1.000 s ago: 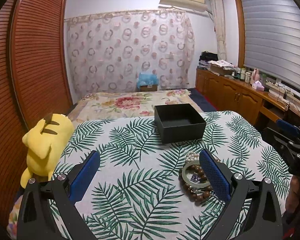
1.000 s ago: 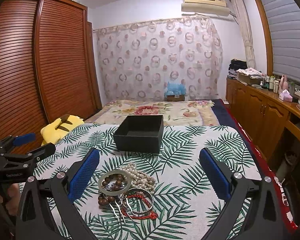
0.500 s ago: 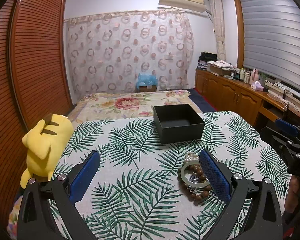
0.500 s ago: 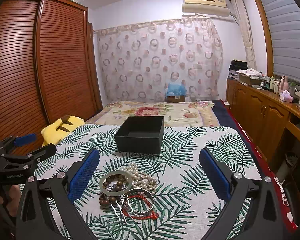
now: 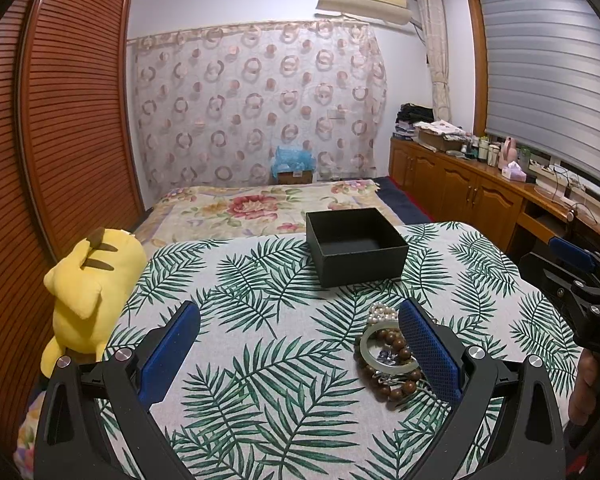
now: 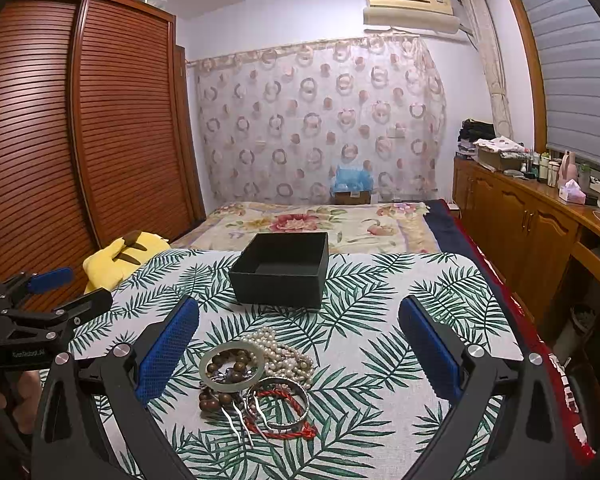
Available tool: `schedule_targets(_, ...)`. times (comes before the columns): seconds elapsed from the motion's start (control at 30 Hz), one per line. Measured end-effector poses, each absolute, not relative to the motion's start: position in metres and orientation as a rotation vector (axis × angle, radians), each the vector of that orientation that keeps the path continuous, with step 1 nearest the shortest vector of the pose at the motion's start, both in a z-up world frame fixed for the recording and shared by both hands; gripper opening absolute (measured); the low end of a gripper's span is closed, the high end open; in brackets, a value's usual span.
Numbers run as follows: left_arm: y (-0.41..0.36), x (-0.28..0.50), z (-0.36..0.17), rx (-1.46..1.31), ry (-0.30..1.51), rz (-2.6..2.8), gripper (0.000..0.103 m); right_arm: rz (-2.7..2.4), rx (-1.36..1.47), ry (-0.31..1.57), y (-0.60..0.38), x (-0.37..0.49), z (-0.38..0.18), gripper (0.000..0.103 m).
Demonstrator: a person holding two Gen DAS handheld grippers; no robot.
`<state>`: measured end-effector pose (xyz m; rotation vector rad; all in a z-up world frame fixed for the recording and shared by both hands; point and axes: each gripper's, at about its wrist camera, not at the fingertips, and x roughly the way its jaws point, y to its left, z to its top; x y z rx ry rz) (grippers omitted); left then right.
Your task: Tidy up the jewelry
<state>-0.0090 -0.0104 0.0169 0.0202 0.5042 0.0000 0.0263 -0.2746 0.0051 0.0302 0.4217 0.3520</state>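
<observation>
A: Jewelry pile?
B: On leaf-print cloth table (image 6: 380, 320), near side of 1 square matte black open box (image 6: 280, 276), apart from it. 1 pale smooth jade bangle (image 6: 232, 366) atop 1 brown wood-bead bracelet (image 6: 214, 398), 1 white pearl strand (image 6: 280, 350), 1 silver metal bangle (image 6: 288, 404), 1 red twisted cord (image 6: 296, 430).
A: Tongs?
B: Left gripper (image 5: 300, 354) and right gripper (image 6: 298, 354) both spread wide, blue textured pads, holding nothing.
A: Else?
B: 1 yellow plush toy (image 5: 92, 288) at table's left edge.

Open cloth (image 6: 380, 344) between box (image 6: 281, 276) and jewelry pile (image 6: 256, 380), and wide to the right of both. Left of pile, bare cloth up to plush (image 5: 88, 288) at the table edge. Box top open, nothing above it.
</observation>
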Motion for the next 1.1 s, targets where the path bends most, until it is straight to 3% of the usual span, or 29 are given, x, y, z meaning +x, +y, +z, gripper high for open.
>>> schedule_targets(0.83,-0.021,0.000,0.006,0.020,0.548,-0.028,0.096,0.361,0.014,0.455,-0.274,0.031,-0.008,0.100)
schedule_targets(1.1,-0.018,0.009,-0.011,0.021,0.603,-0.059,0.096,0.374,0.004,0.511,-0.282,0.037,-0.033,0.091)
